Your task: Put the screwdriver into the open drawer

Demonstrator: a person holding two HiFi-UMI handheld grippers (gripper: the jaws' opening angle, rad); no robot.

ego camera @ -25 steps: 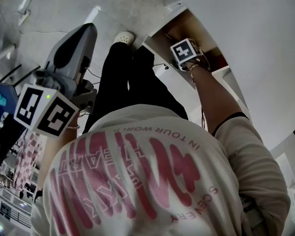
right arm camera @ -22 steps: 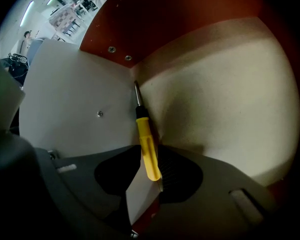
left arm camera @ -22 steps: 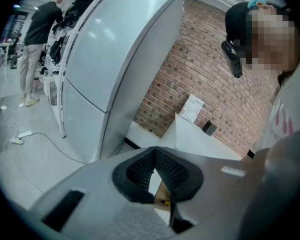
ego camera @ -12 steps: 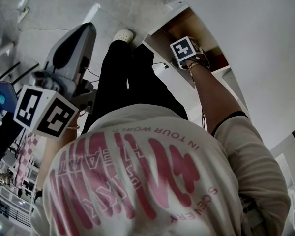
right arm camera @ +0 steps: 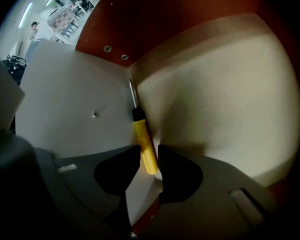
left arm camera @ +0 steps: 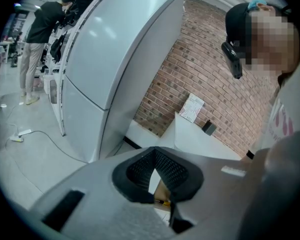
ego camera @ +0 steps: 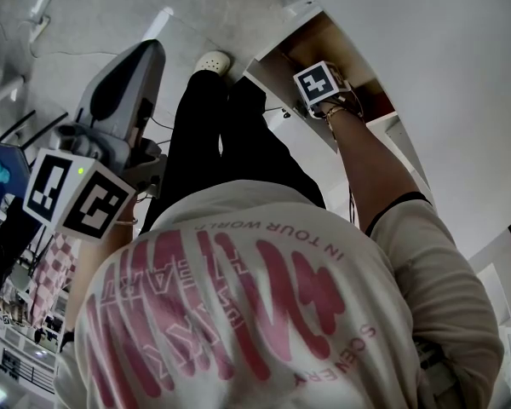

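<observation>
The screwdriver (right arm camera: 142, 139), yellow-handled with a black collar and a steel shaft, lies inside the open drawer (right arm camera: 215, 99) along the corner where the white side wall (right arm camera: 75, 104) meets the beige bottom. My right gripper (right arm camera: 149, 153) points steeply down into the drawer. Its jaws have just been opening, and the handle's end sits between them with the pads not pressing on it. In the head view only its marker cube (ego camera: 317, 86) shows, at the drawer's brown inside (ego camera: 319, 45). My left gripper (left arm camera: 154, 156) is held out at the left (ego camera: 145, 62), its pads meeting at the tips, holding nothing.
A white tabletop (ego camera: 443, 75) runs above the drawer. The person's dark trouser legs (ego camera: 230, 143) stand in front of it. A tall white cabinet (left arm camera: 105, 49), a brick wall (left arm camera: 205, 74), a floor cable (left arm camera: 35, 134) and a distant person (left arm camera: 40, 29) show in the left gripper view.
</observation>
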